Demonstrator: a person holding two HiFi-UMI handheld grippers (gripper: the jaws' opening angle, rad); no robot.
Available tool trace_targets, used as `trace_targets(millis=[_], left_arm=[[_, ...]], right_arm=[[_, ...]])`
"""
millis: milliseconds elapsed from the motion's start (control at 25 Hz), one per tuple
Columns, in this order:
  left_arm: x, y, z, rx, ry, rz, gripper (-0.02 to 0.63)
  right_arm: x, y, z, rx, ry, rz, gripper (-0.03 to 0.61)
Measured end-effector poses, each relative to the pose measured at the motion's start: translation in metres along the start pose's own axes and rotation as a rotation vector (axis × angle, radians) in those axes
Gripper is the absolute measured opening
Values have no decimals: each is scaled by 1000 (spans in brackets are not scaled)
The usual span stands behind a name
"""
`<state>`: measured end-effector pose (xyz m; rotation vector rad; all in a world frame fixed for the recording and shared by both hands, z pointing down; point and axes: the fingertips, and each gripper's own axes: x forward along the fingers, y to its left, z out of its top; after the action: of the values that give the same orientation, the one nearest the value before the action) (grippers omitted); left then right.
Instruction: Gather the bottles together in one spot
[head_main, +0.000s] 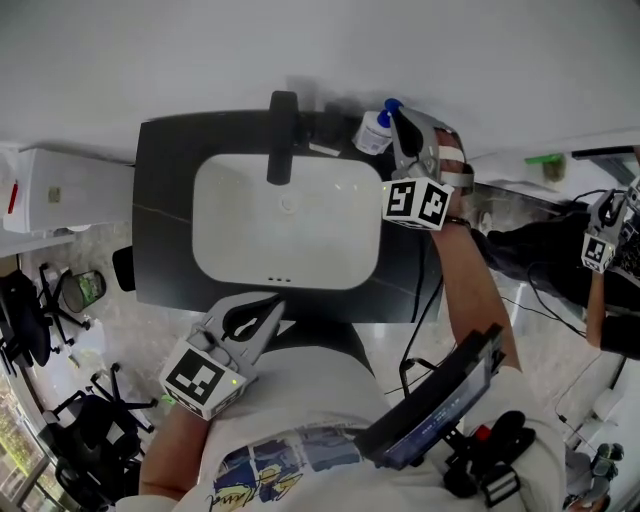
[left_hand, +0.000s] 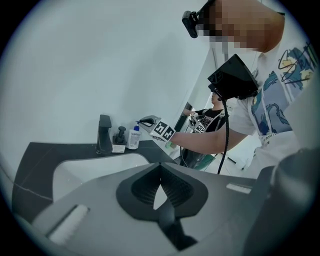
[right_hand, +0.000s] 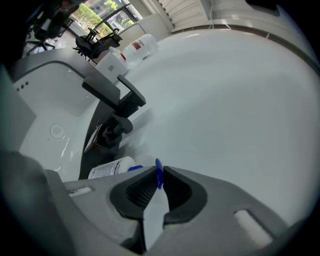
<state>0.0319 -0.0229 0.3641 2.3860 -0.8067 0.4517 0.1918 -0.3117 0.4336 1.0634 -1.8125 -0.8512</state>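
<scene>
Bottle (head_main: 374, 132), white with blue pump, contents not discernible, sits on the dark worktop (head_main: 160, 200) behind the basin (head_main: 230, 240), near the faucet (head_main: 282, 140). Right tool (right_hand: 159, 176) pinches its pump spout. Left tool (left_hand: 160, 170) is pressed together near the basin's front edge.

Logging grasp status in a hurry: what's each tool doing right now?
Left tool: closed, holding nothing.
Right tool: closed on the white pump bottle, pinching its blue nozzle.
</scene>
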Motion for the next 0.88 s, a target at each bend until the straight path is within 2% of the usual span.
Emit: trace_targets(millis=[200, 400, 600, 880], left_arm=[[5, -4, 5, 3, -12, -3, 2], [3, -7, 1, 7, 2, -8, 2], [4, -11, 0, 20, 4, -21, 2], [0, -10, -1, 1, 7, -18, 2]], right_arm=[[-13, 4, 10, -37, -20, -33, 37], [-22, 10, 16, -17, -53, -42, 46], [-25, 13, 18, 36, -62, -21, 57], [-28, 14, 23, 174, -76, 16, 88]])
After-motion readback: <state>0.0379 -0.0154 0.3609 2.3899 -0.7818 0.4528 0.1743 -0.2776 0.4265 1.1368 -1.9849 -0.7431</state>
